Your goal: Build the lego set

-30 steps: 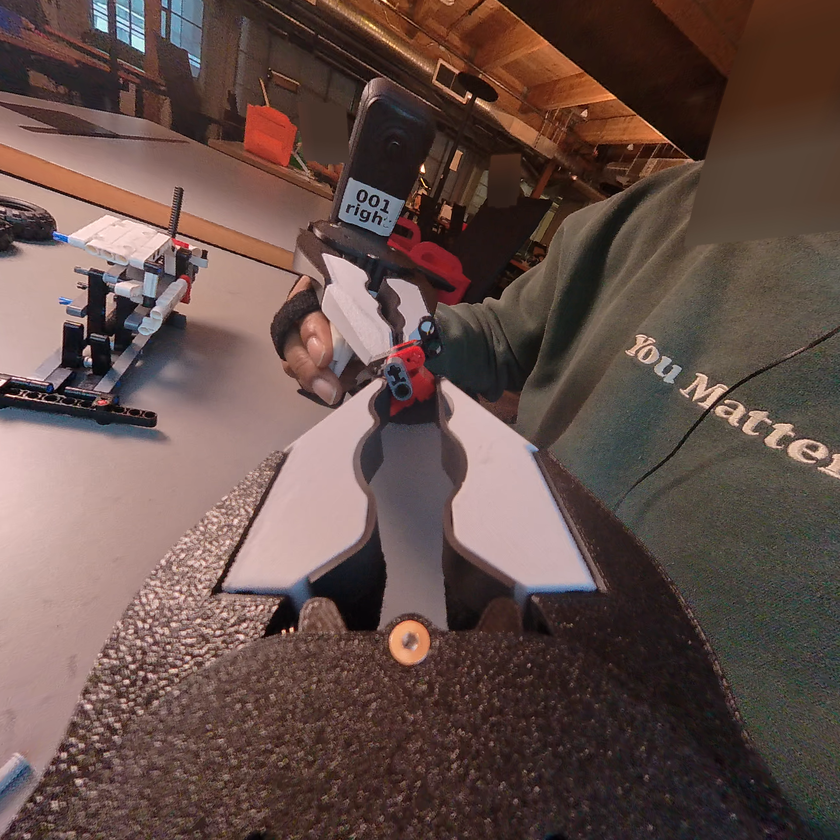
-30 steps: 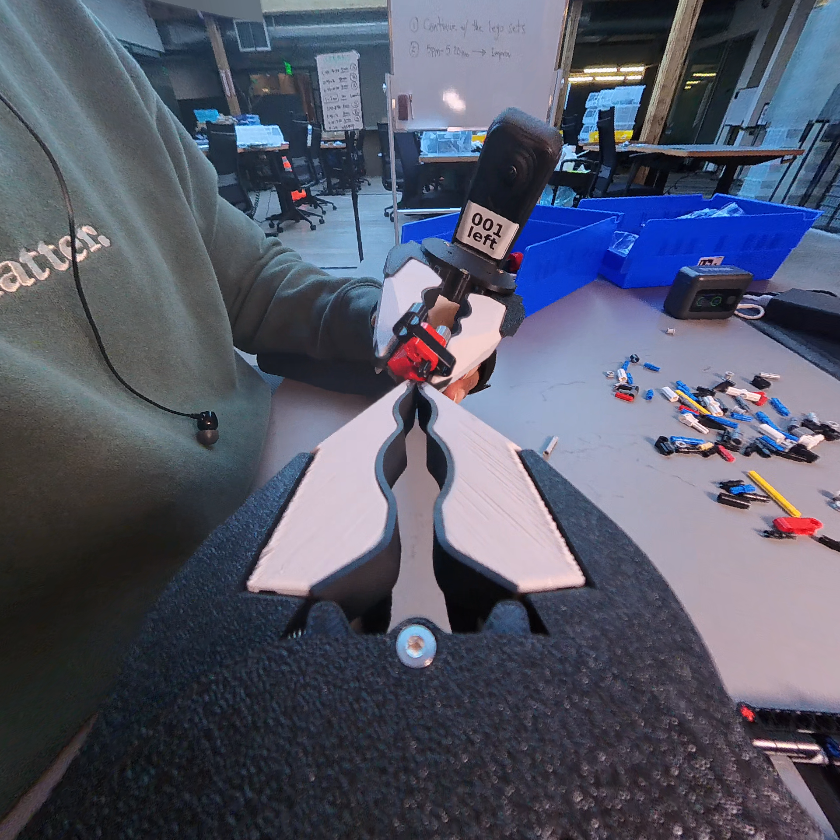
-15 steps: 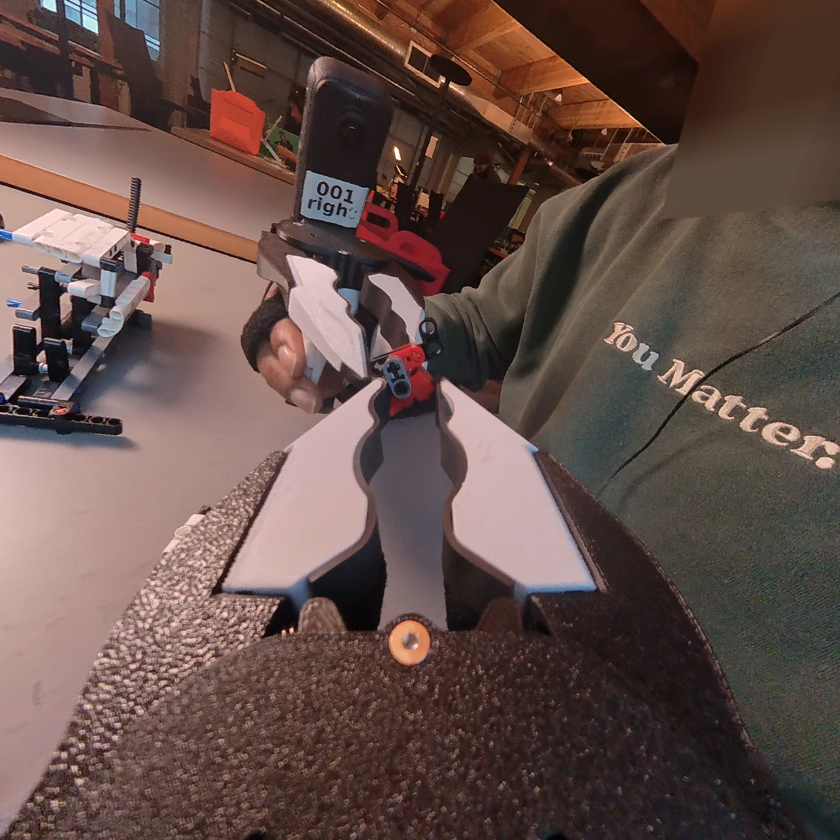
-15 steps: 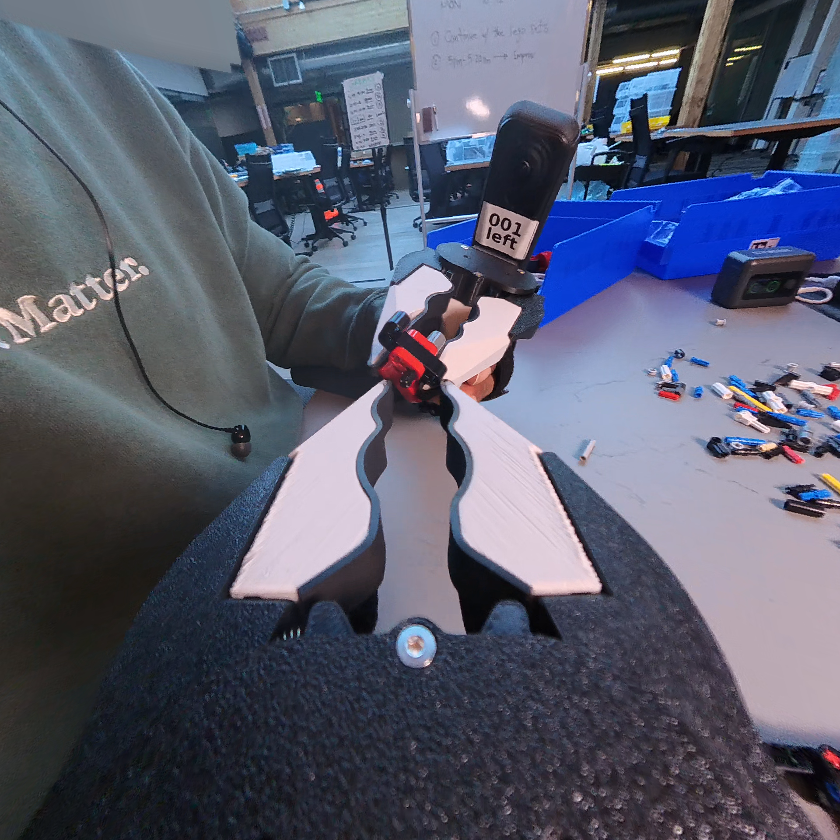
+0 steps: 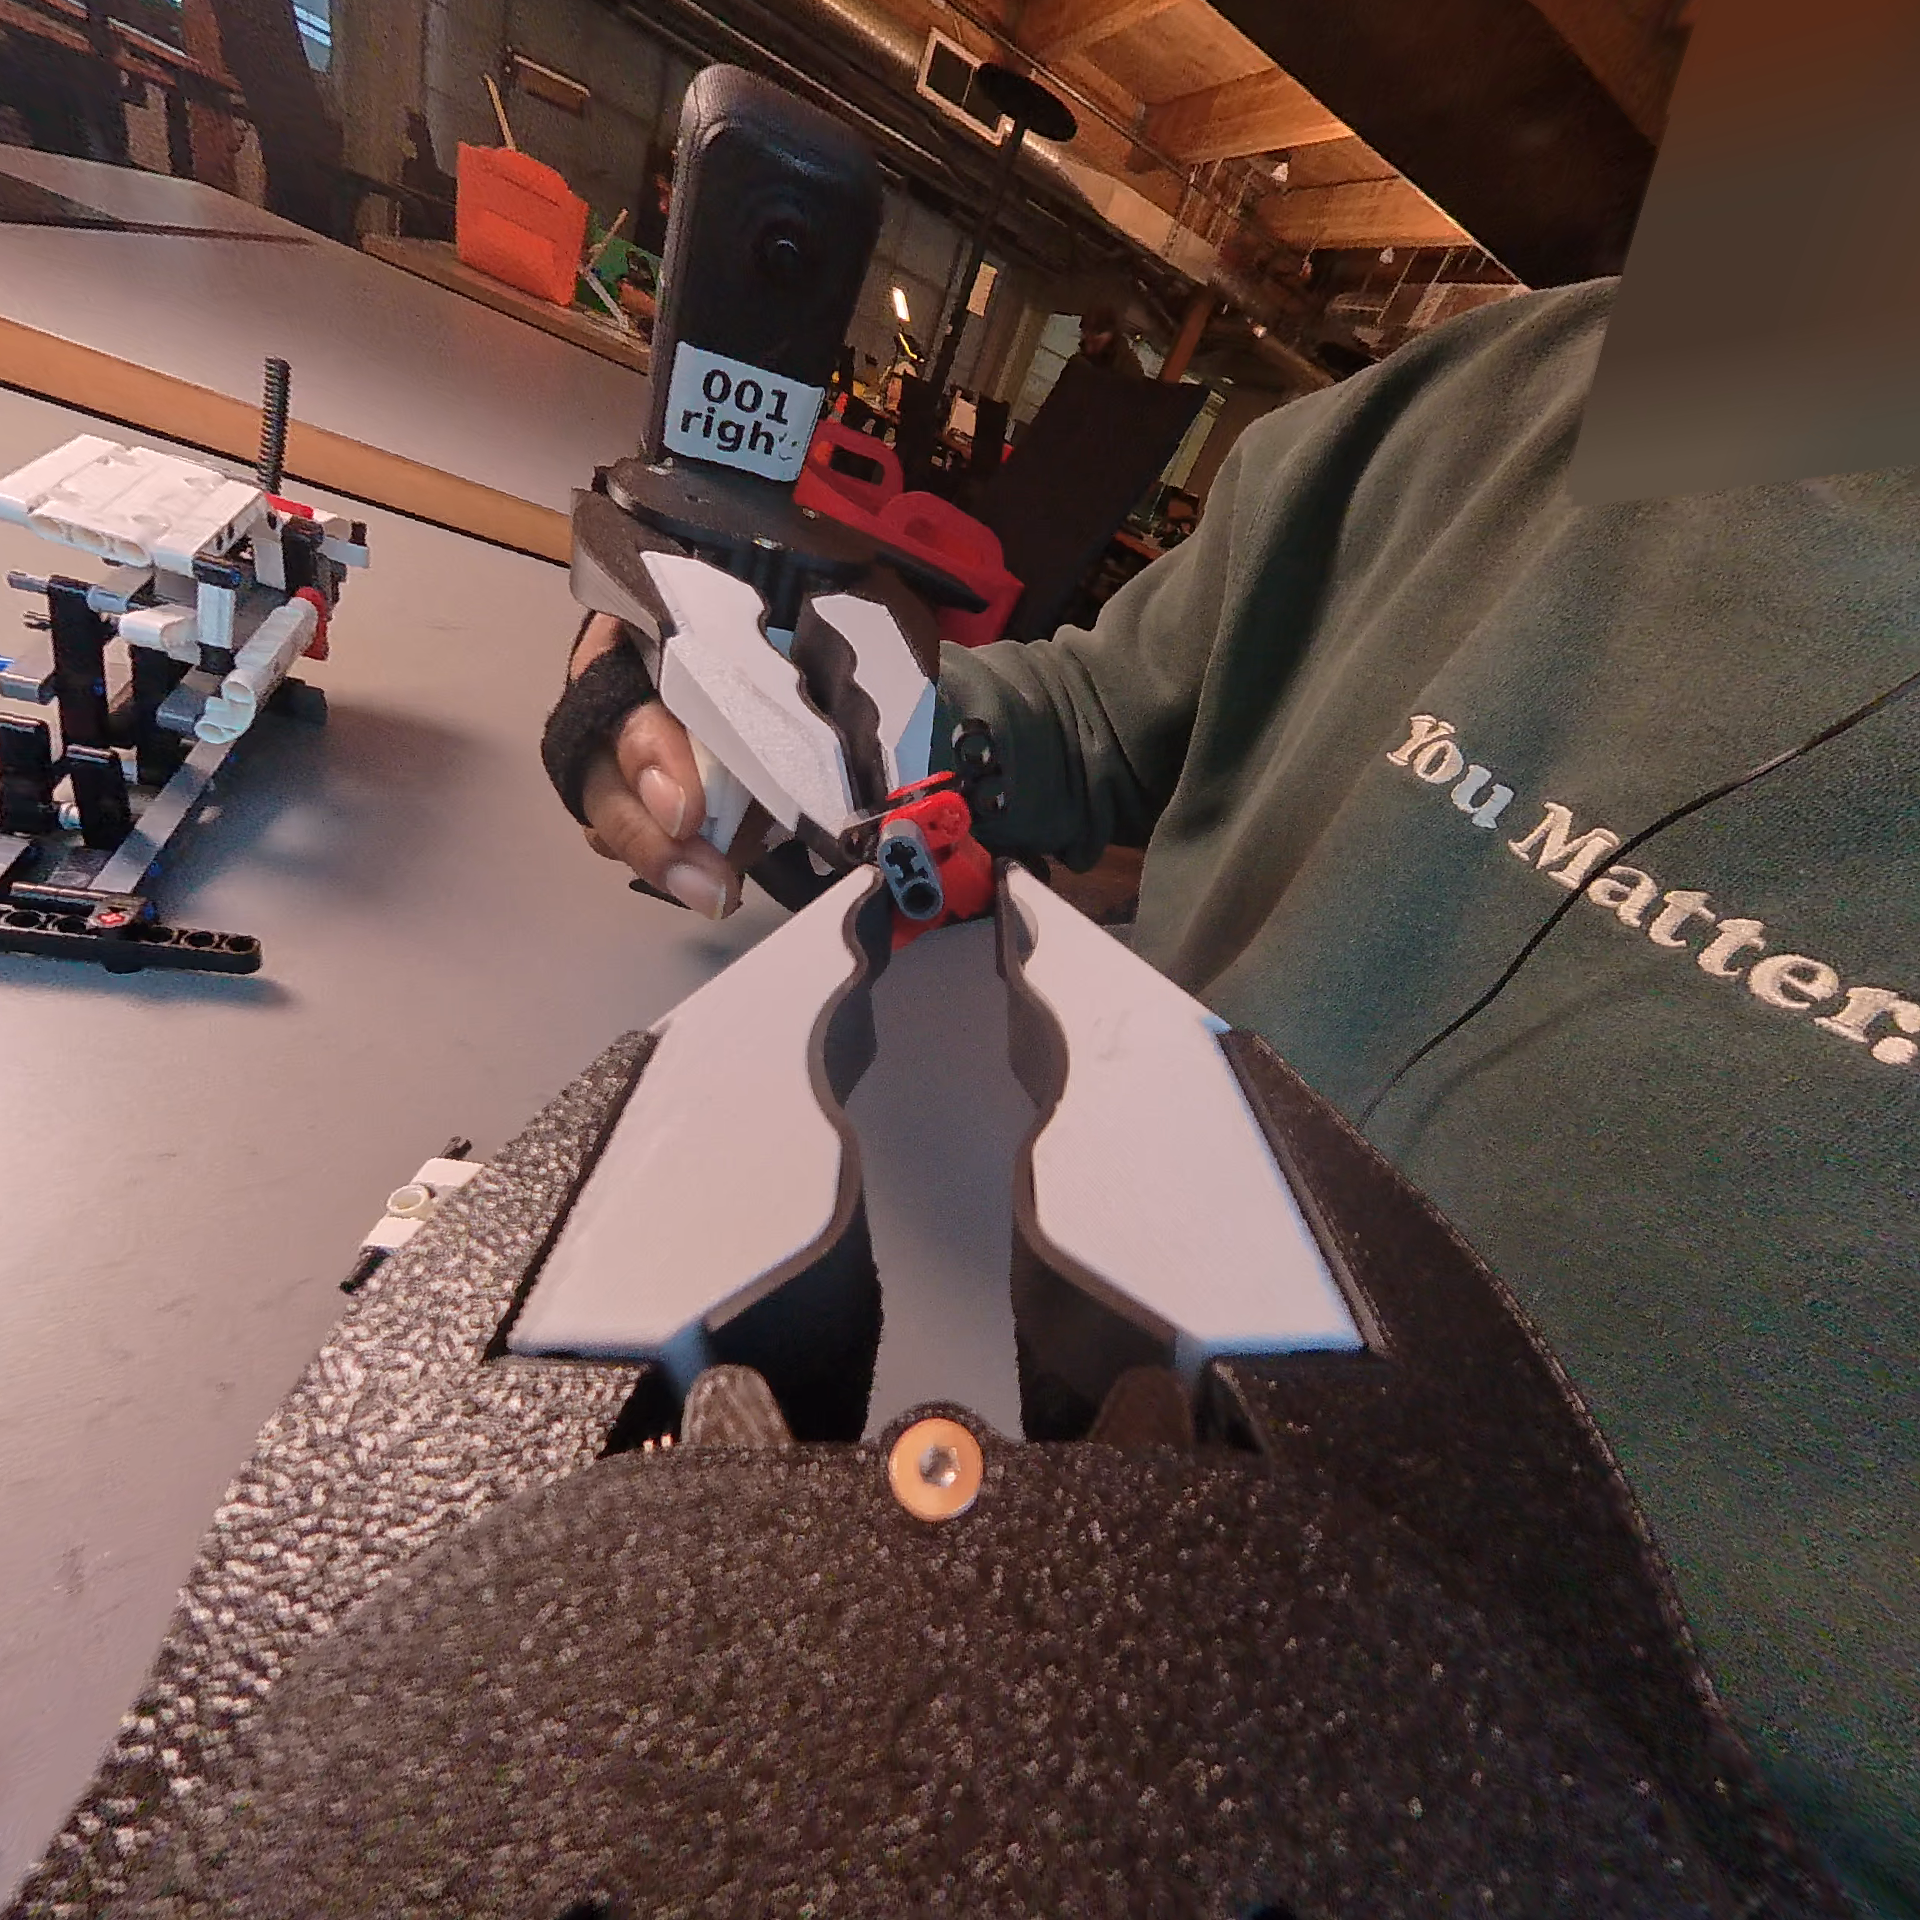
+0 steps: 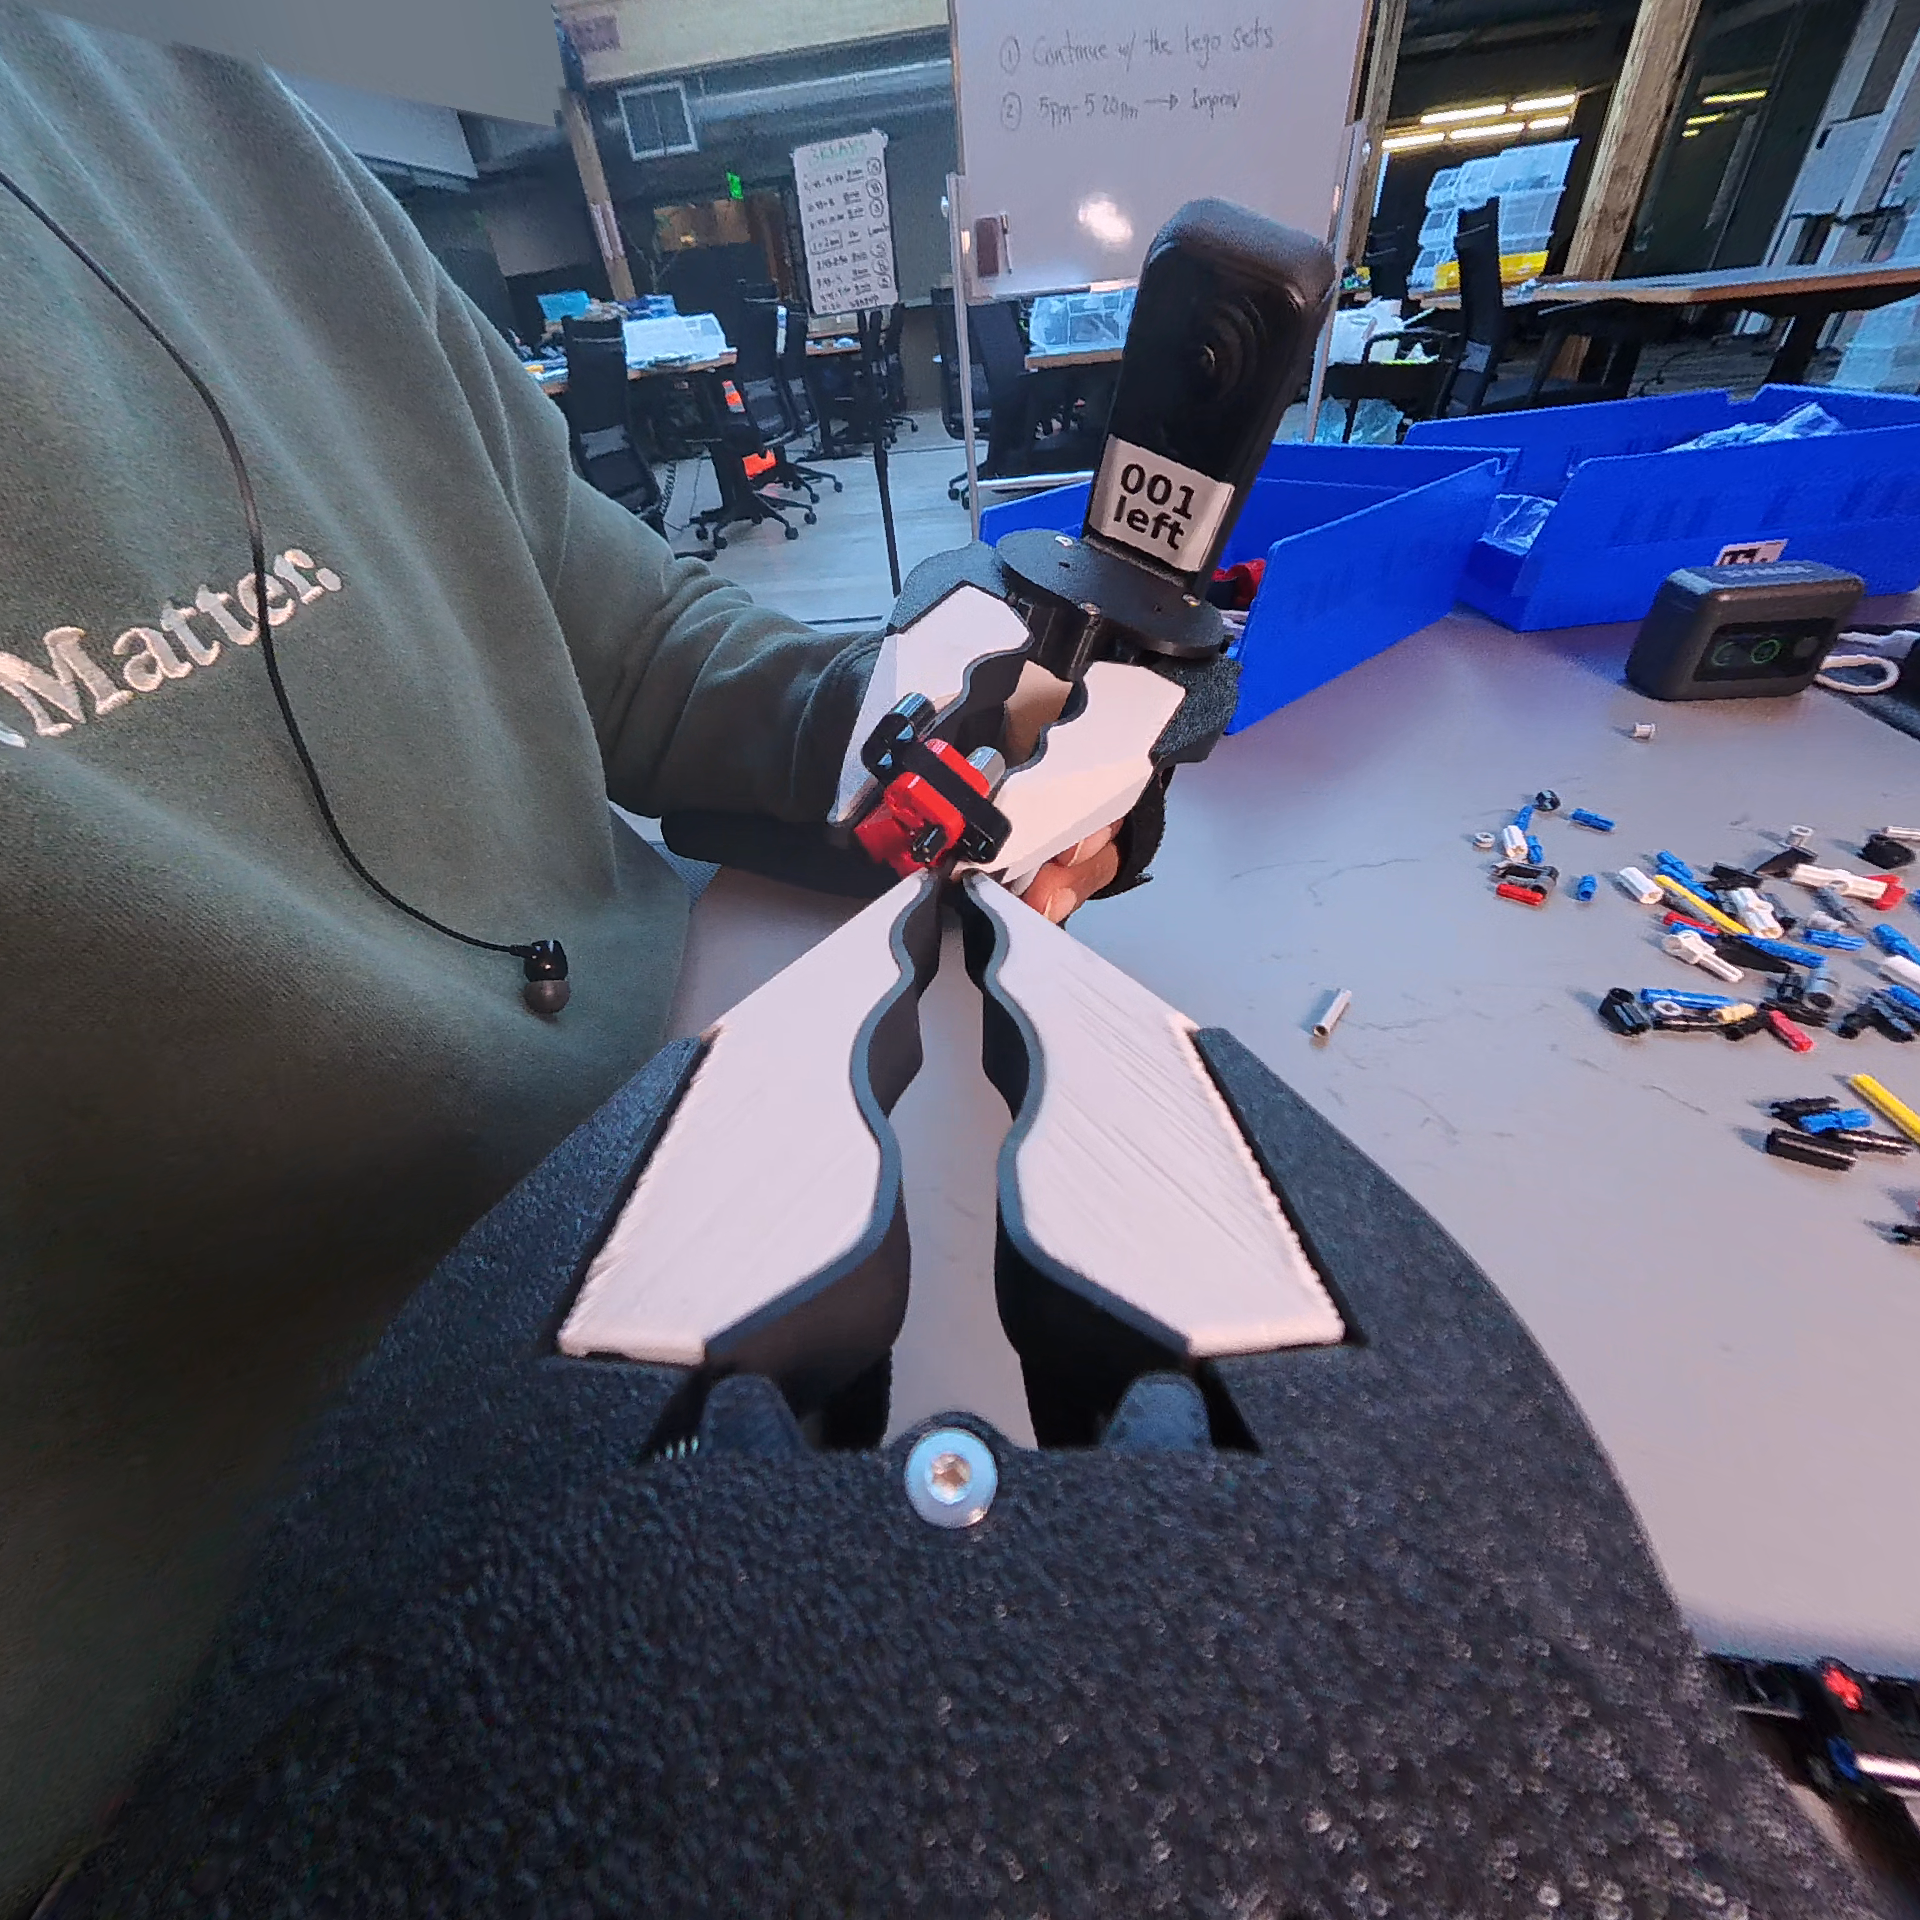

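Pinching a small red lego subassembly in mid-air between left gripper and right gripper, tips meeting chest-high above the grey table; right jaws nearly closed on it, left clamping its base; looking light, rigid, slippery, likely best gripped across flat red faces

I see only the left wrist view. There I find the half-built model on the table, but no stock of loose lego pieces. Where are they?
Observer: The loose pieces lie scattered on the grey table; only the right wrist view shows them.
Operator: Is any storage near them?
Observer: Yes, blue bins stand behind them, farther back on the table.
Operator: Does any piece lie apart from the pile?
Observer: One small grey sleeve lies alone, nearer the right gripper than the pile is.
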Tool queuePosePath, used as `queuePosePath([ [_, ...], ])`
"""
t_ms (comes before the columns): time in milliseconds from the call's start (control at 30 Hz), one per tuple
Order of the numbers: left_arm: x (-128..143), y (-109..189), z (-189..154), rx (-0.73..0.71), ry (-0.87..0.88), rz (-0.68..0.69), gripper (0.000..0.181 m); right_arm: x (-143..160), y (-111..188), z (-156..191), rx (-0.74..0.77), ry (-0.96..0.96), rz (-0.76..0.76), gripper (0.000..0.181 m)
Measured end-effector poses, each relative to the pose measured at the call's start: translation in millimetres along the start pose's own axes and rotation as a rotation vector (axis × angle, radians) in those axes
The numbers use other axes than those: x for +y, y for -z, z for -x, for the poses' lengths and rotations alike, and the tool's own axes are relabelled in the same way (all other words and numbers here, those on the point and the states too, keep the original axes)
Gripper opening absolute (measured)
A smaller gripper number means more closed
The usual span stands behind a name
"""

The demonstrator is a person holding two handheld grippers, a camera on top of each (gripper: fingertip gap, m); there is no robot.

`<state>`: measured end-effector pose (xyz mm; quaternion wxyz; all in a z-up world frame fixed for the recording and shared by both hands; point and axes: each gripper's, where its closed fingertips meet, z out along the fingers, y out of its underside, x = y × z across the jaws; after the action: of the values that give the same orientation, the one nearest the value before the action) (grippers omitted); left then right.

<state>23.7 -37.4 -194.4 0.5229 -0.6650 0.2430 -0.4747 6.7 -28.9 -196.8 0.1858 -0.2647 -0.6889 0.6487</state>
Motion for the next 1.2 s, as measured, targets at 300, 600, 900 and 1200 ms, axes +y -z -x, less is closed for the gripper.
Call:
queuePosePath([
  [300,7.3,7.8,28.3,-0.229,-0.141,0.087,0.019,12.5,2.4,-28.4,0.150,0.004,0.048,0.012],
  [600,10.2,8.3,32.3,-0.271,-0.186,0.116,0.019,11.9,3.6,-19.8,0.089,-0.010,0.049,0.017],
  [900,15.3,5.2,29.3,-0.245,-0.182,0.138,0.020,14.0,0.6,-15.0,0.069,-0.006,0.065,0.004],
  [1200,13.4,9.4,36.4,-0.290,-0.176,0.136,0.023,13.5,2.8,-22.8,0.107,-0.004,0.059,0.004],
])
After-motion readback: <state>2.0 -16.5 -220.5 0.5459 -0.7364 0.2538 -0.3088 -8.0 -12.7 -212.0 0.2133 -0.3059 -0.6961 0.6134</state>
